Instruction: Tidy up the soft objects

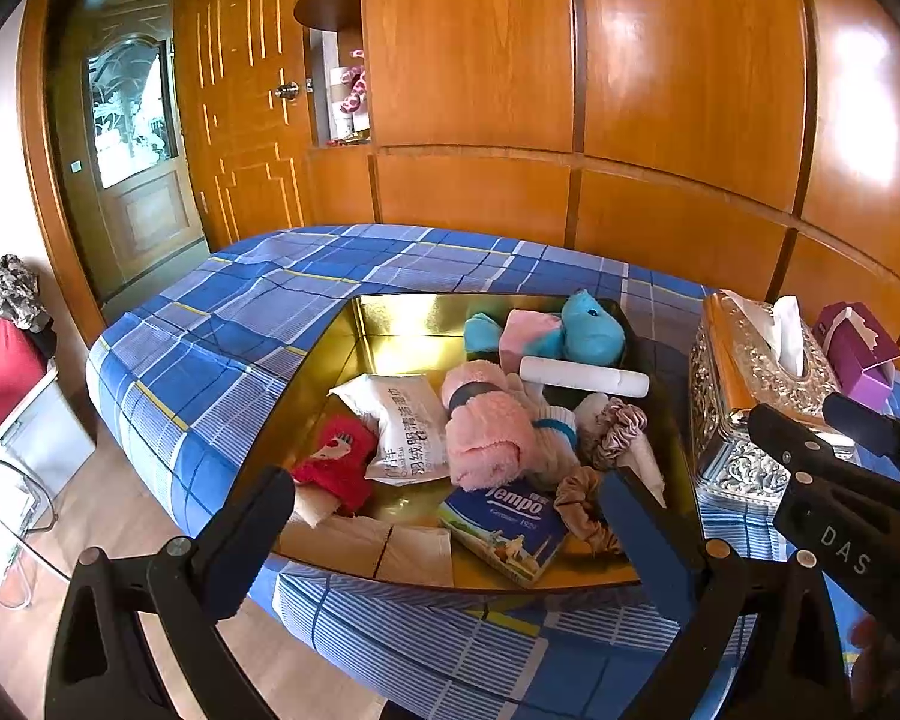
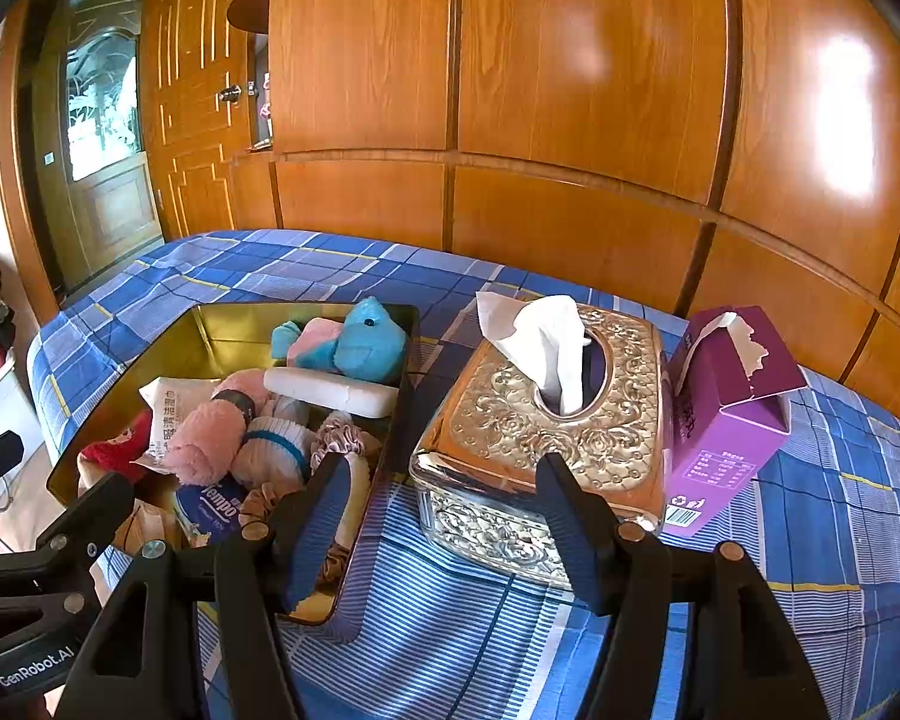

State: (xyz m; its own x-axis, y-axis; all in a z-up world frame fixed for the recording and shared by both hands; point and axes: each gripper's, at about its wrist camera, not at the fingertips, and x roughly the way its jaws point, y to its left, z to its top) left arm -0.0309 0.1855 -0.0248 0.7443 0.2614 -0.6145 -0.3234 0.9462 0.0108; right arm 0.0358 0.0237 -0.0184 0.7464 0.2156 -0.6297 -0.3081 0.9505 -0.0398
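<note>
Both tongs hover over the bed, and both are empty with the jaws standing apart: the left tongs are above the near edge of the gold tray, the right tongs between that tray and the ornate tissue box.

The soft things already lie in the tray: a blue plush toy at the far side, a rolled pink towel in the middle, a red sock at the near left, scrunchies at the right, plus a wet-wipe pack and a Tempo tissue packet. The purple carton stands just beside the tissue box, outside the tray.

I judge that the next step is to choose one item and grip it. To do it well, take the thing that lies on top (the pink towel seems the freest) so that its neighbours are not dragged. Lower the jaws around the thick middle of the roll, not the loose edge, and close firmly, because cloth gives way and can slip out. Lift straight up, as the scrunchies touch it and could catch.
</note>
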